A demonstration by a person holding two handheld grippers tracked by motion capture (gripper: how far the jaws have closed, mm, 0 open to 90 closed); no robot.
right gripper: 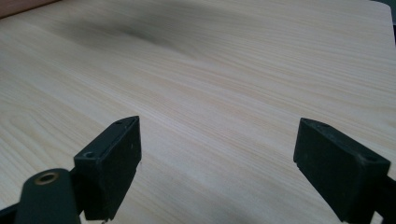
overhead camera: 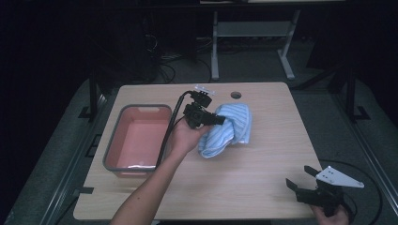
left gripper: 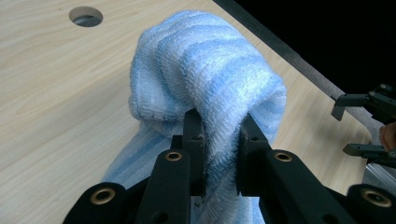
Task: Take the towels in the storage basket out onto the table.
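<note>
Slippage is the main worry here. The left gripper point(left gripper: 220, 140) has its jaws closed on a bunched fold of the blue striped towel point(left gripper: 205, 79), and from the left gripper view the pinch takes in only a thick ridge of cloth, with the rest of the towel humped in front of the jaws and trailing below them. In the high view the towel point(overhead camera: 230, 129) sits near the middle of the wooden table point(overhead camera: 263, 187), just right of the pink tub point(overhead camera: 136, 138), which looks empty apart from a pale glint at its near wall (too small to tell what it is). If the towel is meant for the tub, the loose tail could catch on the near rim and drape over the edge instead of dropping inside, or the soft terry could creep out of the grip under its own weight. A fast swing would make both more likely.

The right gripper point(overhead camera: 300, 180) rests at the table's near right corner, jaws spread wide and holding nothing; its own view shows bare wood between them point(right gripper: 219, 154). Well apart from the towel, it cannot help steady anything.
</note>
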